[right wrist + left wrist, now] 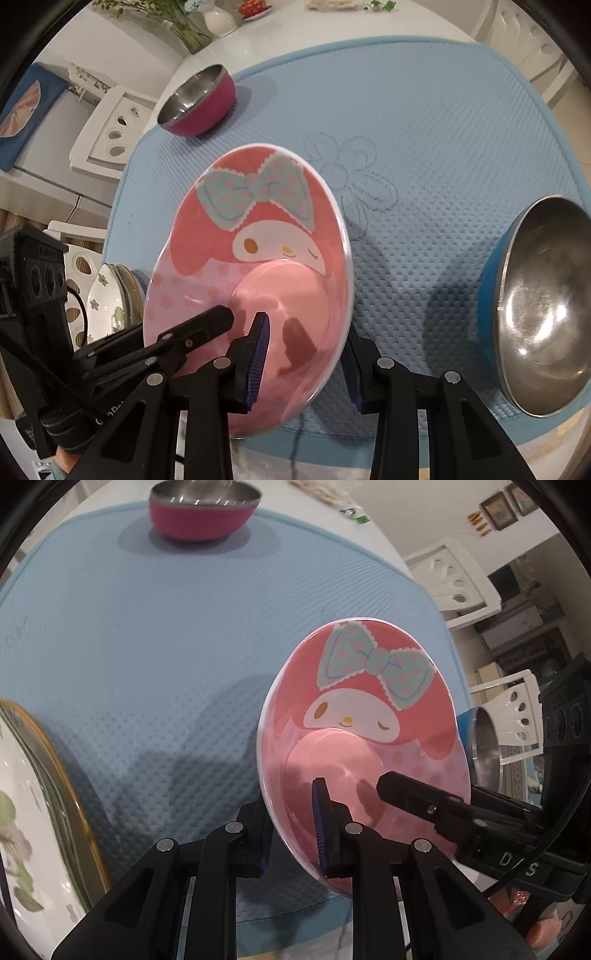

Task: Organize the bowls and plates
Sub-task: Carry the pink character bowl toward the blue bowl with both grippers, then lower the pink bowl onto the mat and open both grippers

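Observation:
A pink cartoon-rabbit bowl is held tilted above the blue mat. My left gripper is shut on its near-left rim, one finger inside, one outside. My right gripper straddles the bowl's other rim with a visible gap at the pads. The right gripper's finger shows inside the bowl in the left view; the left gripper's finger shows in the right view.
A magenta steel bowl stands at the mat's far side, also in the right view. A blue steel bowl sits at the right. Floral plates are stacked at the left. White chairs stand beyond the table.

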